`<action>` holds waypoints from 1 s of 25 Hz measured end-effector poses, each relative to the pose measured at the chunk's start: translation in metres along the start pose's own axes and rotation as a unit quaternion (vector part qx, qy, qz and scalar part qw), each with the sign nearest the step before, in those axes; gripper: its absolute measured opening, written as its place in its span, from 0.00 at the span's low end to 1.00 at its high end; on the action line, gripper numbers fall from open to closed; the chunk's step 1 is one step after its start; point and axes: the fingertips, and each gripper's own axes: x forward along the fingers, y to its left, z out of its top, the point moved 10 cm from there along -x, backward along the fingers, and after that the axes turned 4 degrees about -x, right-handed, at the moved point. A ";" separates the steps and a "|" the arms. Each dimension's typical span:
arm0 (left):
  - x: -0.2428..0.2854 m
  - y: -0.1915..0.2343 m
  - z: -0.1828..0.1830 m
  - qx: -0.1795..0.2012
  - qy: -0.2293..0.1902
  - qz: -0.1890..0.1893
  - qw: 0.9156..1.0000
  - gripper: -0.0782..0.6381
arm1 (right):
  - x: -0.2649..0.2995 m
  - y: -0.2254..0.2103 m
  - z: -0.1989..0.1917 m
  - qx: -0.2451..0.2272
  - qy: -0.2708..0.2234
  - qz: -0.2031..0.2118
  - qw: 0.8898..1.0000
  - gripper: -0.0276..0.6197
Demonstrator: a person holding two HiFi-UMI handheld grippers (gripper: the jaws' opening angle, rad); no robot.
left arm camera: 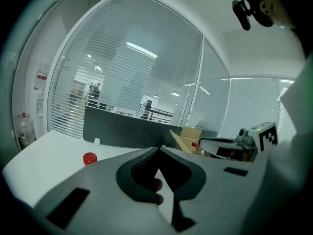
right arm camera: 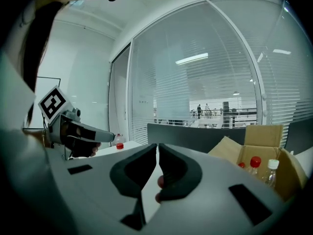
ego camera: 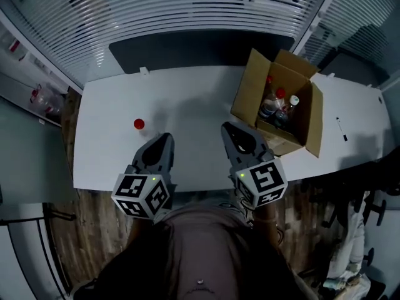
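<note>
Both grippers hover side by side over the near edge of a white table (ego camera: 187,99). My left gripper (ego camera: 166,137) is shut with nothing between its jaws; in the left gripper view its tips (left arm camera: 160,149) meet. A small red cap-like object (ego camera: 138,124) lies on the table just ahead and to its left, also the red object (left arm camera: 90,157). My right gripper (ego camera: 227,129) is shut and empty too, its tips (right arm camera: 157,146) closed. Right beside it stands an open cardboard box (ego camera: 282,99) holding several bottles (ego camera: 278,108) with red and white caps (right arm camera: 255,162).
A dark screen panel (ego camera: 200,50) runs along the table's far edge, with glass walls and blinds (ego camera: 187,5) behind. A pen-like item (ego camera: 340,129) lies at the table's right. Shelving with bottles (ego camera: 40,97) stands at the left. Wooden floor (ego camera: 81,236) shows below the table.
</note>
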 end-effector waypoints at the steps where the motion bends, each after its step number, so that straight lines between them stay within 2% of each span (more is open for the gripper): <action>1: 0.002 -0.003 0.000 0.001 0.000 -0.001 1.000 0.12 | -0.002 -0.002 0.000 0.001 0.000 0.000 1.000 0.10; 8: 0.016 -0.021 -0.004 0.002 0.007 -0.010 1.000 0.12 | -0.020 -0.018 -0.002 0.014 0.004 -0.014 1.000 0.10; 12: 0.031 -0.035 -0.006 0.006 0.014 -0.022 1.000 0.12 | -0.036 -0.040 0.001 0.015 -0.006 -0.055 0.998 0.10; 17: 0.052 -0.053 -0.008 0.016 0.024 -0.044 0.999 0.12 | -0.057 -0.066 -0.003 -0.003 0.004 -0.107 0.994 0.10; 25: 0.086 -0.078 -0.005 0.034 0.043 -0.083 0.995 0.12 | -0.082 -0.099 -0.013 0.024 0.005 -0.172 0.985 0.10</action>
